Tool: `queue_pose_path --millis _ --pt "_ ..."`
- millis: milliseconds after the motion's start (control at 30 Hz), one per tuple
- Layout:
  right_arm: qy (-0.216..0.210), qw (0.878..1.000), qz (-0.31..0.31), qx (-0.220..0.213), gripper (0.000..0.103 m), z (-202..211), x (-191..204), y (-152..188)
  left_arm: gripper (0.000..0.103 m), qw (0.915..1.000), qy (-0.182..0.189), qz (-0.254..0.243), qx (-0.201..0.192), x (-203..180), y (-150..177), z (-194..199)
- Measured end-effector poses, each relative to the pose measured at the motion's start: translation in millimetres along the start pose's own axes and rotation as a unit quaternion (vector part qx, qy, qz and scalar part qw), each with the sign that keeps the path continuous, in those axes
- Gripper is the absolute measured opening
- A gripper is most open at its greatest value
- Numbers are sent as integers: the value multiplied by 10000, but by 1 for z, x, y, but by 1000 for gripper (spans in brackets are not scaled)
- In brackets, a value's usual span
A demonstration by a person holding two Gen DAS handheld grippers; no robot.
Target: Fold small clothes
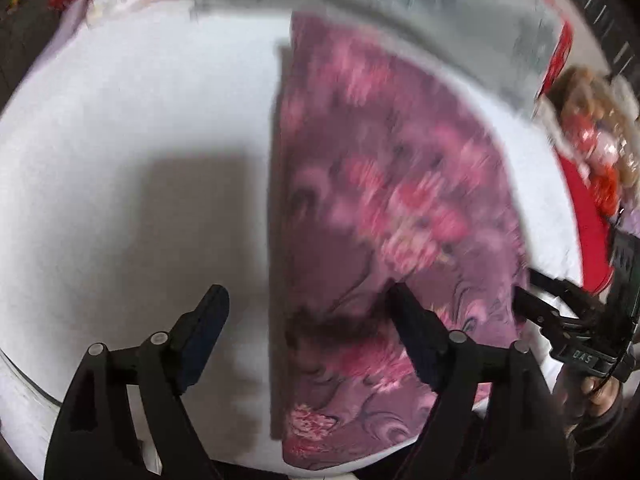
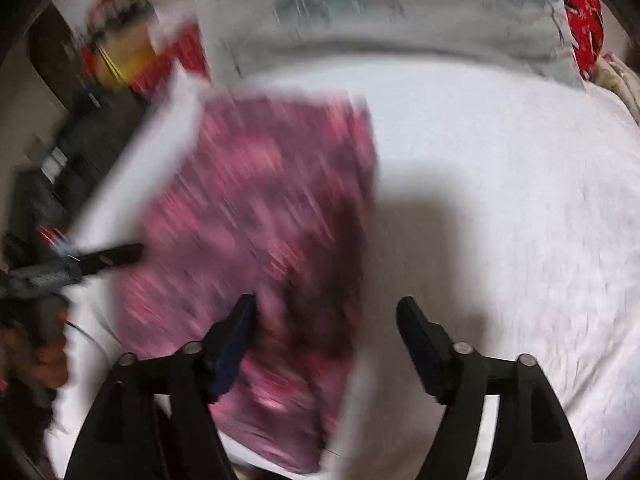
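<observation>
A folded purple floral garment point(image 1: 384, 208) lies flat on the white bed point(image 1: 140, 120). The left gripper point(image 1: 308, 312) hovers over its near edge, fingers spread wide and empty. The right gripper point(image 2: 326, 320) hangs likewise, fingers wide, holding nothing.

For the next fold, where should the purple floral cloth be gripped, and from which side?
Probably at its near corners. The purple floral cloth lies flat as a long rectangle on the white sheet. The left gripper and right gripper, both open, already straddle its long edges; pinch from the sides.
</observation>
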State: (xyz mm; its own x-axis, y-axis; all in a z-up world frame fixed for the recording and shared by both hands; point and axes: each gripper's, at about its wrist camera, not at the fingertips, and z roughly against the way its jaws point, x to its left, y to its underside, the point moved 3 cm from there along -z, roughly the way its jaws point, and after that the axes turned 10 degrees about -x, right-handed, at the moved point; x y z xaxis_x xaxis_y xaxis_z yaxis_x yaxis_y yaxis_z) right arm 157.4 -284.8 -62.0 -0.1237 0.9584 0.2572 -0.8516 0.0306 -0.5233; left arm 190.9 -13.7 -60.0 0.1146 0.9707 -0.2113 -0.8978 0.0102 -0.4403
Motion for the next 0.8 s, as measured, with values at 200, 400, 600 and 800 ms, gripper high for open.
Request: queue_pose_path --millis 200,400,600,800 --pt "55 9992 -151 -373 85 35 13 7 87 9998 64 148 -127 1 20 28" --pt "982 9939 491 87 94 22 15 43 87 9982 -479 -332 -114 -8 48 30" --pt "1326 9884 742 -88 96 69 24 56 88 9916 -701 -852 -681 -28 68 73" --pt "1313 9869 891 -305 98 101 33 76 88 9861 -743 -953 -1143 -36 75 93"
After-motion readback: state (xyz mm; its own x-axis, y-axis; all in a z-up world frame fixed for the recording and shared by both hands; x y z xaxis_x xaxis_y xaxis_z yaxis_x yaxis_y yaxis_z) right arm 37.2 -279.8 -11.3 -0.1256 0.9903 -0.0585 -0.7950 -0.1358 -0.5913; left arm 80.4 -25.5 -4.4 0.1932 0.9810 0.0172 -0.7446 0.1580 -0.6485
